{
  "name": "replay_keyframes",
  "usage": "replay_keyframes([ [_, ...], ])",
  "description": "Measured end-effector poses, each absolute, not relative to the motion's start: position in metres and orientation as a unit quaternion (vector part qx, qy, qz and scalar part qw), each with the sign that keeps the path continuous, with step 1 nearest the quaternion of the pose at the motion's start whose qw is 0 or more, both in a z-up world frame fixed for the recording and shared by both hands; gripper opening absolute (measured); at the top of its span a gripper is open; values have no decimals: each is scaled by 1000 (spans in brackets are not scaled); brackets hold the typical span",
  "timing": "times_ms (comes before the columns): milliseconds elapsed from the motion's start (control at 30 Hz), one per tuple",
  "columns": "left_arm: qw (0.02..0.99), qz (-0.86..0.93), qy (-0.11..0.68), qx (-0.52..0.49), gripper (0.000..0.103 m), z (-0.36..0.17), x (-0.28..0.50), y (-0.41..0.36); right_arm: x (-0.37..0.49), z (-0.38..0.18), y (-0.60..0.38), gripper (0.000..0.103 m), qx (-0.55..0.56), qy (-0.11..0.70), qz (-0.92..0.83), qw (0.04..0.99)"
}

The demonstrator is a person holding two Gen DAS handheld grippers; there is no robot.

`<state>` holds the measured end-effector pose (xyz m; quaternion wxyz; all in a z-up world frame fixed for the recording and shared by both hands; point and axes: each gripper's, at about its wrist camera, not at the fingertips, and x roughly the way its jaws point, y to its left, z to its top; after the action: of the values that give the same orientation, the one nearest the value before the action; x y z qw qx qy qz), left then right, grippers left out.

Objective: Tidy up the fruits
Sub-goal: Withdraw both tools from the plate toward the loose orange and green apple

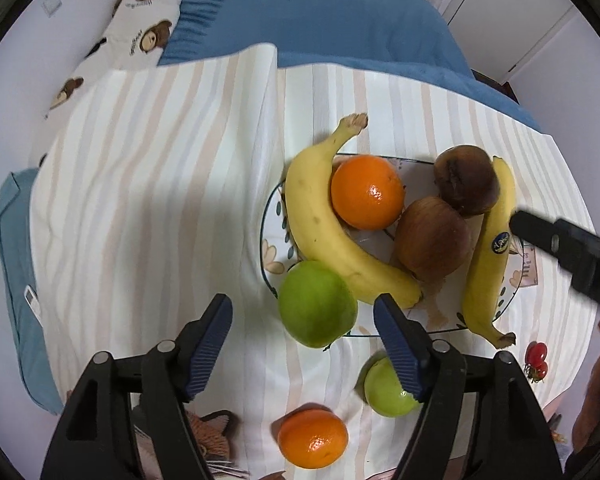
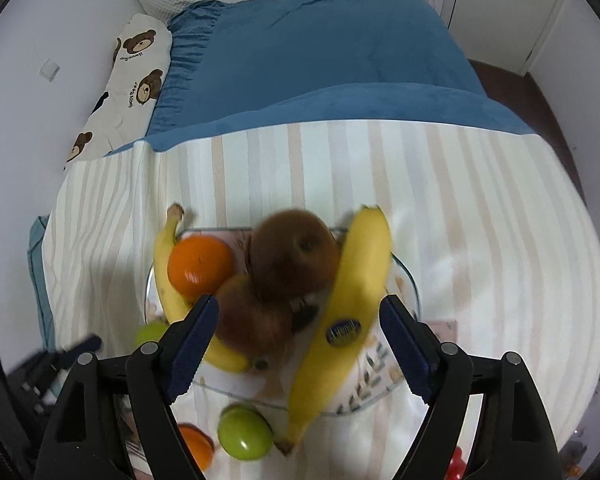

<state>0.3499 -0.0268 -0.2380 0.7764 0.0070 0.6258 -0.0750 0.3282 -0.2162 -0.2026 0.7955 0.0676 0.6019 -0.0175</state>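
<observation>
Now left gripper [image 1: 303,312] fingers wide, empty, flanking green apple [image 1: 317,304]; right gripper [image 2: 298,312] wide, empty, over banana [image 2: 340,320].

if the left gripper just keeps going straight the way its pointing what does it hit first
Most likely the large green apple, which lies just ahead between the open fingers of the left gripper, at the near rim of the plate. Depth is hard to judge, so it might pass just above it.

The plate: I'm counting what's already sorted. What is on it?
On the plate lie two bananas, an orange and two brown apples. A green apple sits on its near rim. The fruit covers most of the plate's middle.
</observation>
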Motion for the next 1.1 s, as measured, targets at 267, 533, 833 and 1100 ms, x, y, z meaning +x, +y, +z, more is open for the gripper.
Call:
replay_keyframes([
  [267,806,-63,589,22,98,-220,323,-19,278,-192,-209,100,40,577,-30,815],
  [533,831,-51,554,25,101,-190,305,-13,252,-170,-216,101,43,547,-49,834],
  [833,858,-56,509,41,101,-148,261,-17,215,-127,-217,101,39,502,-60,862],
  [1100,882,-67,464,52,101,-114,201,-25,157,-86,-214,101,38,456,-63,887],
])
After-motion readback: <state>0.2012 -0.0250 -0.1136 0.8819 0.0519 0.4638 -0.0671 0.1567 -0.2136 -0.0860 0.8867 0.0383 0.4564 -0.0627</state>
